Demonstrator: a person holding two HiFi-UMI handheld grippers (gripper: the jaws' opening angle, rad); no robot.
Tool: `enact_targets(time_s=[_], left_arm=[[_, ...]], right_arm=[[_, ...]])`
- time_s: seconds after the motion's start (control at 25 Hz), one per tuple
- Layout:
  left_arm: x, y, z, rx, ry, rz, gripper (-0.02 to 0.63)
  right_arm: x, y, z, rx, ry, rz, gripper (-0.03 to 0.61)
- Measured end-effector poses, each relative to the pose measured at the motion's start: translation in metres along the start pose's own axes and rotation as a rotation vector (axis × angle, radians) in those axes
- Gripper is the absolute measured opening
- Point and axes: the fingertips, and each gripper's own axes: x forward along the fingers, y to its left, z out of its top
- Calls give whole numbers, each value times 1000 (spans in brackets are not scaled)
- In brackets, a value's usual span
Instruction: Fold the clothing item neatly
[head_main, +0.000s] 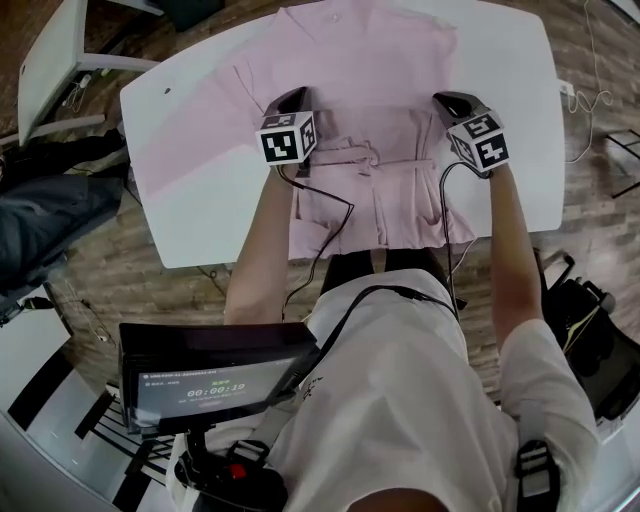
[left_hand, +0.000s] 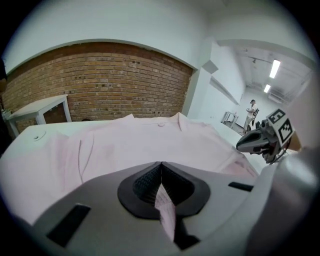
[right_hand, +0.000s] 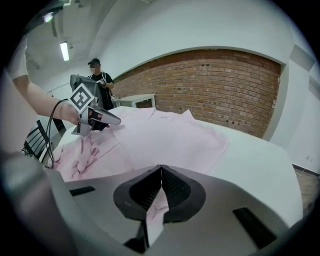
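Observation:
A pale pink shirt (head_main: 360, 70) lies flat on the white table (head_main: 200, 210), collar at the far edge. Its near part is drawn up in a bunched, creased band (head_main: 375, 165) across the middle. My left gripper (head_main: 287, 102) holds the left side of that band and my right gripper (head_main: 452, 100) the right side. In the left gripper view the jaws (left_hand: 161, 186) are shut with a strip of pink fabric (left_hand: 165, 210) pinched between them. The right gripper view shows the same: jaws (right_hand: 161, 192) shut on a fold of the shirt (right_hand: 157, 210).
The table's near edge runs just past the shirt's hanging folds (head_main: 380, 225). A grey side table (head_main: 60, 60) stands far left, a black chair (head_main: 590, 330) at the right. A white cable (head_main: 590, 100) trails off the table's right end. A person (right_hand: 97, 75) stands in the background.

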Motion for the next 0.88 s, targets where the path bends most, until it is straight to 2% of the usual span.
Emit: enact_targets(time_s=[0.32,0.6,0.88], left_arm=[[-42,-15,9,89,-99,-52,3],[-116,-41,21,93,-204,-118,3],[-130,-63,21,103,-256,-173,3]], right_arm=[[-27,21,38,3,-146,-92,5],[-58,72,70,-5,-227,-111,5],[-61,87,73,20,-281,-124,5]])
